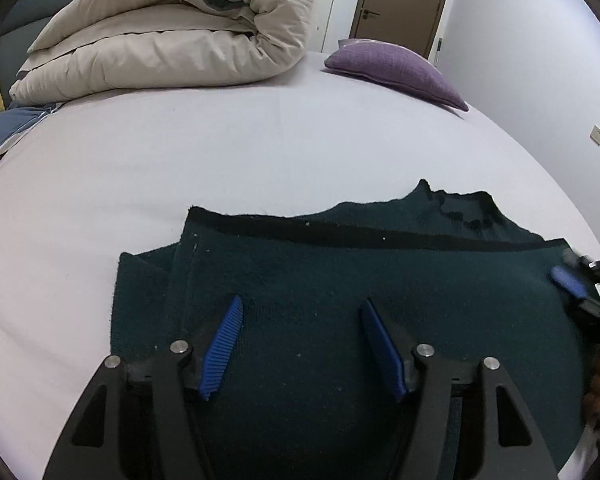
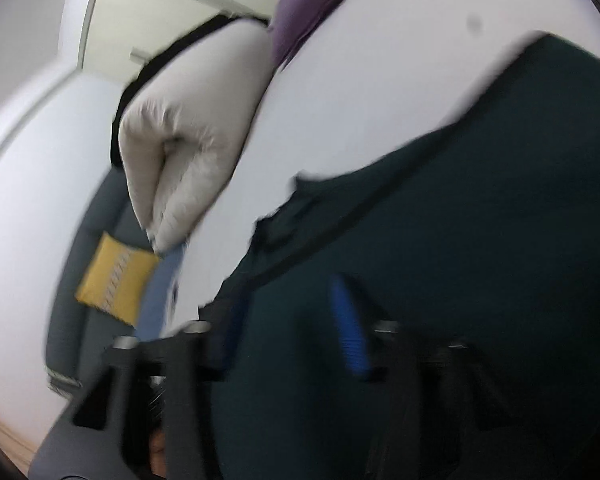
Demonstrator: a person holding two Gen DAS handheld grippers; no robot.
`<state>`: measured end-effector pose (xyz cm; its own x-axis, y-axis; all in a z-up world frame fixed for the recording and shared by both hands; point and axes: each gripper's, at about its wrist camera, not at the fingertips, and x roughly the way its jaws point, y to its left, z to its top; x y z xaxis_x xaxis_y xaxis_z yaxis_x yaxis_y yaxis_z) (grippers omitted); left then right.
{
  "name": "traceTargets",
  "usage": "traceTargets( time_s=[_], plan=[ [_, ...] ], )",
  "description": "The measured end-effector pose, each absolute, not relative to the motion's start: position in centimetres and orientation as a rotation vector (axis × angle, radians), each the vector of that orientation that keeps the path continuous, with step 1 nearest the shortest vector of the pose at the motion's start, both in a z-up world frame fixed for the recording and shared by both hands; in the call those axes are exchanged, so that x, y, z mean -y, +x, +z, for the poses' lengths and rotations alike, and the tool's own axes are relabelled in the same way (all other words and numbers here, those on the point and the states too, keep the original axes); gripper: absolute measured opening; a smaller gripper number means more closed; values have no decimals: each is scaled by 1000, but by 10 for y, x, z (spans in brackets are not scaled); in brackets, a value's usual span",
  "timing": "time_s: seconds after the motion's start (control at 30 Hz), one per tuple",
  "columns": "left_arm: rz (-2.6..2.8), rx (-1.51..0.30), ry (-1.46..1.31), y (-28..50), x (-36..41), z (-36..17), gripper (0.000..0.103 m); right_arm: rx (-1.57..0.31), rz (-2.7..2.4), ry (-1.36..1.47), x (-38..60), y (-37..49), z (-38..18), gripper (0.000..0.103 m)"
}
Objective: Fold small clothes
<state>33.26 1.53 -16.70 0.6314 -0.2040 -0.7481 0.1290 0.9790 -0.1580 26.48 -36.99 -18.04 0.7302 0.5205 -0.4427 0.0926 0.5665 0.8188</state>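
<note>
Dark teal knit sweater point(image 1: 340, 280) is laid flat on the bed point(image 1: 180, 160), partly folded, with the left gripper point(image 1: 302, 304) hovering jaws spread over the middle and the right gripper point(image 2: 288, 300) also spread at its edge, probably lining up the next fold.

sweater point(image 1: 340, 320): dark teal, black trim band | bed sheet point(image 1: 180, 152): pale lilac-white | duvet point(image 1: 172, 32): beige | pillow point(image 1: 396, 68): purple | cushion point(image 2: 116, 276): yellow, pale zigzag stripe | hand-held gripper pads point(image 1: 222, 348): ribbed blue on black | door point(image 1: 404, 0): brown
</note>
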Motion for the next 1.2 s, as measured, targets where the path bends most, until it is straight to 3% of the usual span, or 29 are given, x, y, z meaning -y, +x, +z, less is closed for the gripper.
traceTargets(
  time_s=[0.2, 0.27, 0.3, 0.53, 0.77, 0.87, 0.97, 1.03, 1.17, 1.2],
  plan=[
    [-196, -865, -109, 335, -18, -164, 66, -602, 39, 929, 462, 192, -166, 32],
    [-181, -872, -109, 330, -15, -157, 65, -592, -82, 894, 498, 152, -151, 59],
    [-165, -876, -120, 325, -13, -150, 65, -578, -129, 887, 512, 132, -146, 60],
    [-416, -849, -265, 278, 54, -112, 66, -717, 5, 884, 523, 102, -146, 63],
    [-483, -959, -313, 279, 91, -149, 65, -748, 115, 1038, 502, 116, -175, 63],
    [-504, -955, -317, 279, 87, -157, 64, -837, 139, 968, 482, 125, -177, 63],
    [-509, -959, -303, 279, 89, -160, 63, -857, 167, 1008, 478, 127, -180, 59],
    [-506, -960, -305, 279, 89, -163, 63, -865, 182, 1044, 475, 130, -184, 51],
    [-494, -966, -285, 275, 90, -164, 62, -920, 160, 1018, 463, 136, -190, 22],
    [-495, -968, -281, 275, 90, -165, 62, -928, 137, 1008, 460, 139, -192, 20]
  ],
)
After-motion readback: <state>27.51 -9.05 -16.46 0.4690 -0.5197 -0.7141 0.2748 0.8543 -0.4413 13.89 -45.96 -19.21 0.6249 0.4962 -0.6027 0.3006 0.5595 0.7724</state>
